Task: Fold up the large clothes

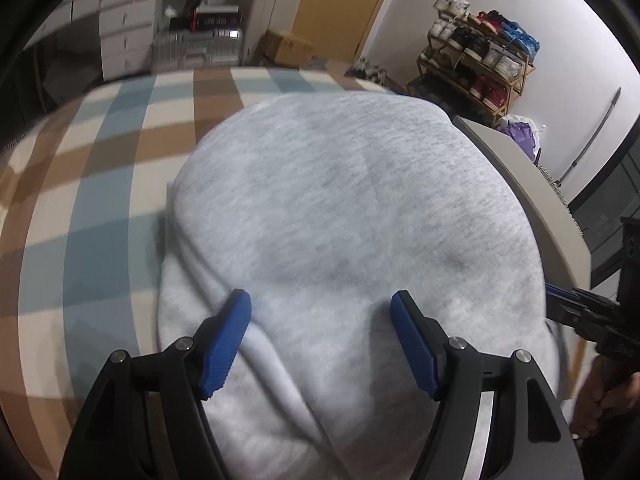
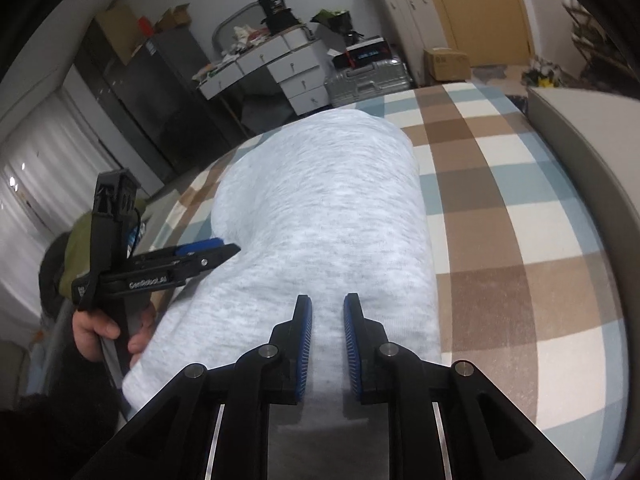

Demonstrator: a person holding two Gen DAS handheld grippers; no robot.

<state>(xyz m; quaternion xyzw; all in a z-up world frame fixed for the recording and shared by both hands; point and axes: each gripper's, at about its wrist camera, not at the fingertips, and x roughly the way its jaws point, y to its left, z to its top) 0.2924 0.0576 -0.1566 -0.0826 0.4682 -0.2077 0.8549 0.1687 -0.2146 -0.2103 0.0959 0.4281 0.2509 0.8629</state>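
Observation:
A light grey sweatshirt [image 1: 340, 200] lies folded into a long, thick bundle on a checked bedspread [image 1: 100, 160]. My left gripper [image 1: 320, 300] hovers over its near end, jaws spread wide, with only flat cloth and a rolled seam under them. In the right wrist view the same sweatshirt [image 2: 328, 200] runs away from me. My right gripper [image 2: 328, 300] stands over its near edge with a narrow gap between the blue pads; nothing is pinched in it. The left gripper [image 2: 224, 250] shows at the garment's left side, held by a hand [image 2: 100, 332]. The right gripper [image 1: 568, 304] enters the left wrist view's right edge.
The bedspread [image 2: 520, 220] spreads right of the garment. A beige bed frame [image 1: 520, 184] borders the bed. Beyond it stand a shoe rack [image 1: 480, 68], white drawers [image 2: 296, 72], a silver suitcase [image 2: 368, 80] and a cardboard box [image 2: 446, 64].

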